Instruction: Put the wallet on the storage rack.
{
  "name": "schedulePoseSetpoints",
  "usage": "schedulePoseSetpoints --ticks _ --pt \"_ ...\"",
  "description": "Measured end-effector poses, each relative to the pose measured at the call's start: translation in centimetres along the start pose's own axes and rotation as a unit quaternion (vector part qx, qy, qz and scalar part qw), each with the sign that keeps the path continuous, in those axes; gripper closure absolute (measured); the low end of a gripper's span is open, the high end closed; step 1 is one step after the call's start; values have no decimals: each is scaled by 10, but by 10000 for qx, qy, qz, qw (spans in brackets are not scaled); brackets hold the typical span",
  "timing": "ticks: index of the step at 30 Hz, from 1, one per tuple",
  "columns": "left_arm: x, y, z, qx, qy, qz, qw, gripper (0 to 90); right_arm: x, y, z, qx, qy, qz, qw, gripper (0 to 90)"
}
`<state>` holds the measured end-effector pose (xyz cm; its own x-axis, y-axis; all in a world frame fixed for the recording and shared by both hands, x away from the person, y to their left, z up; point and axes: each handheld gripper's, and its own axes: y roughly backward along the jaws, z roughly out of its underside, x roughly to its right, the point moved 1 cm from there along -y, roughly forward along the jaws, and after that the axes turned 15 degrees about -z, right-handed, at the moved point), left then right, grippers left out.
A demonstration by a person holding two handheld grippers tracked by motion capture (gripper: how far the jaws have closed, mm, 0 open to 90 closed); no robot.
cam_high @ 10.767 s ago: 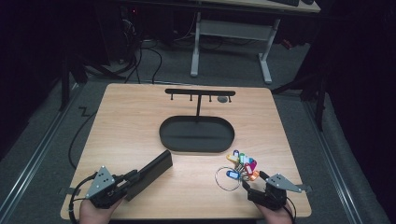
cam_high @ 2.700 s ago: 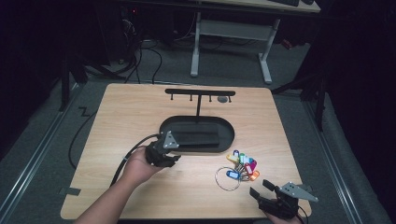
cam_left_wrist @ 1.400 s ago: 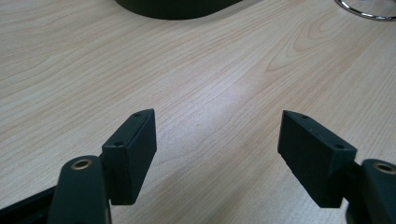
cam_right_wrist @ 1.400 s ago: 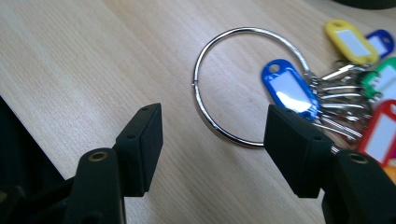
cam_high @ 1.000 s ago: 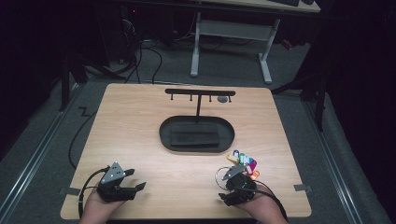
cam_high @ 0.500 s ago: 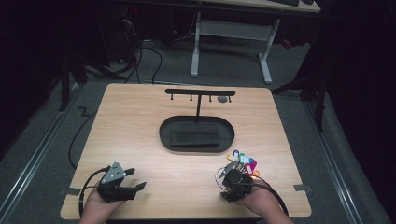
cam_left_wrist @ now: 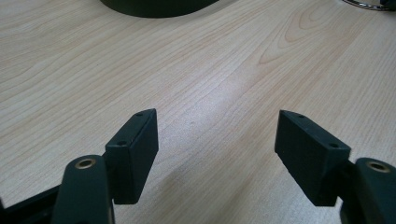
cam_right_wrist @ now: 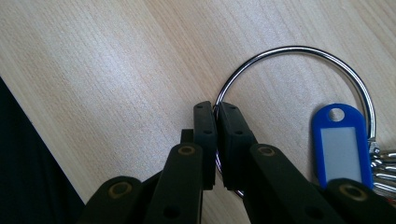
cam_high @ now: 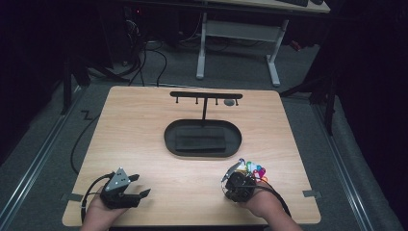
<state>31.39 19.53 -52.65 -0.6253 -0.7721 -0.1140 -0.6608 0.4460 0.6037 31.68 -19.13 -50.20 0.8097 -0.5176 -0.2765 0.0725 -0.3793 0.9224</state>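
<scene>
The right gripper (cam_right_wrist: pixel 216 108) pinches the metal key ring (cam_right_wrist: pixel 299 51) — its two black jaws are pressed together on the wire of the ring at the ring's near-left arc, with only a hairline gap between the pads. The ring lies flat on the light wooden table (cam_right_wrist: pixel 93 60). A blue key tag (cam_right_wrist: pixel 342 144) with a pale label window hangs on the ring's right side, just beside the gripper, and further metal pieces crowd the ring at the far right edge of the right gripper view, too cropped to name.

In the high view the right gripper (cam_high: pixel 239 182) sits near the table's front edge, right of centre, held by the person's right hand (cam_high: pixel 260 204). The bunch of coloured key tags (cam_high: pixel 255 169) — green, magenta, blue among them — lies touching its far side.

The left gripper (cam_left_wrist: pixel 215 140) hovers low over bare wood with its jaws spread wide and nothing between them. In the high view it (cam_high: pixel 137 187) is at the front left of the table (cam_high: pixel 139 125), well apart from the keys.

Behind both, at the table's middle, stands a black key stand: an oval tray base (cam_high: pixel 202 138) holding a dark flat rectangular object (cam_high: pixel 199 142), and a thin post carrying a crossbar (cam_high: pixel 206 95) with small hooks.
</scene>
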Motion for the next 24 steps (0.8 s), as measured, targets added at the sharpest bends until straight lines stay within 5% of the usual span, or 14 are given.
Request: schedulePoseSetpoints --ticks 4,10,24 --pt "1 1 0 -13 -31 8 10000 308 -4 1 -3 -91 49 126 9999 873" --pt "1 -1 0 -36 -79 10 10000 308 -5 23 -8 271 8 185 9995 874" --pt "3 -1 0 -52 -159 -8 9999 308 3 59 -3 763 -209 871 9931 874"
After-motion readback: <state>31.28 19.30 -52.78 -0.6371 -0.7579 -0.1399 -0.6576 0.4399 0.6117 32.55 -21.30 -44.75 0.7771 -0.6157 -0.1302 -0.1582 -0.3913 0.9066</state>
